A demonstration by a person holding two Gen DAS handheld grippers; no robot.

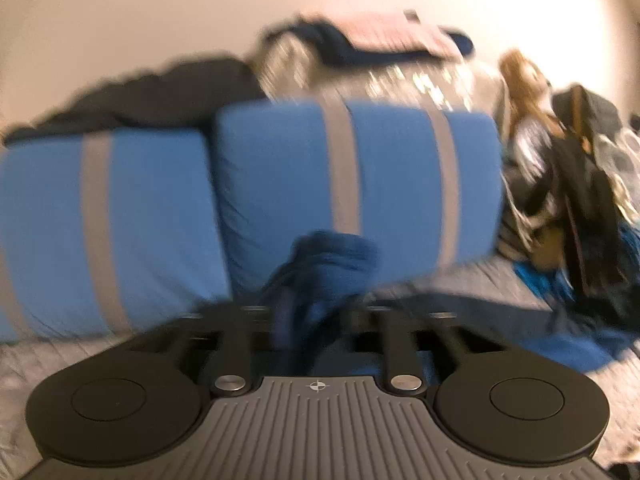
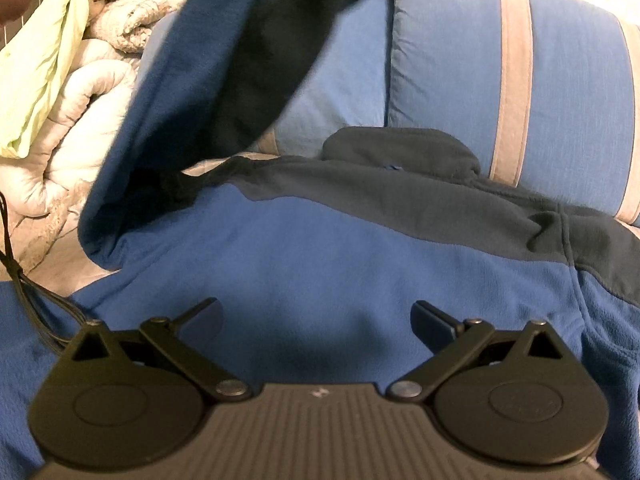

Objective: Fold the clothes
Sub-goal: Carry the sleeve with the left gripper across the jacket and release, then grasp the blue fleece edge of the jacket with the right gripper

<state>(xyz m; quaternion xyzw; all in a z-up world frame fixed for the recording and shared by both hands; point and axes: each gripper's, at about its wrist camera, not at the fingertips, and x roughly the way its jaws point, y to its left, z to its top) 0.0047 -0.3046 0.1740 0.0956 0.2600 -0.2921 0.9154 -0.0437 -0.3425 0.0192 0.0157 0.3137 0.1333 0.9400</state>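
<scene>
A blue fleece jacket (image 2: 320,248) with a dark grey yoke and collar (image 2: 400,148) lies spread on the bed. One of its sleeves (image 2: 192,60) is lifted and hangs blurred at the upper left of the right wrist view. My right gripper (image 2: 316,316) stands open just over the jacket's body with nothing between its fingers. In the blurred left wrist view, my left gripper (image 1: 310,312) has its jaws apart, with a bunch of dark blue fleece (image 1: 332,264) in the gap. The pads do not seem to press on it.
Two blue pillows with grey stripes (image 1: 120,220) lean against the wall behind the jacket. A dark garment (image 1: 160,92) lies on top of them. A heap of clothes (image 1: 580,200) sits at the right. A pale folded quilt (image 2: 80,100) is stacked at the left.
</scene>
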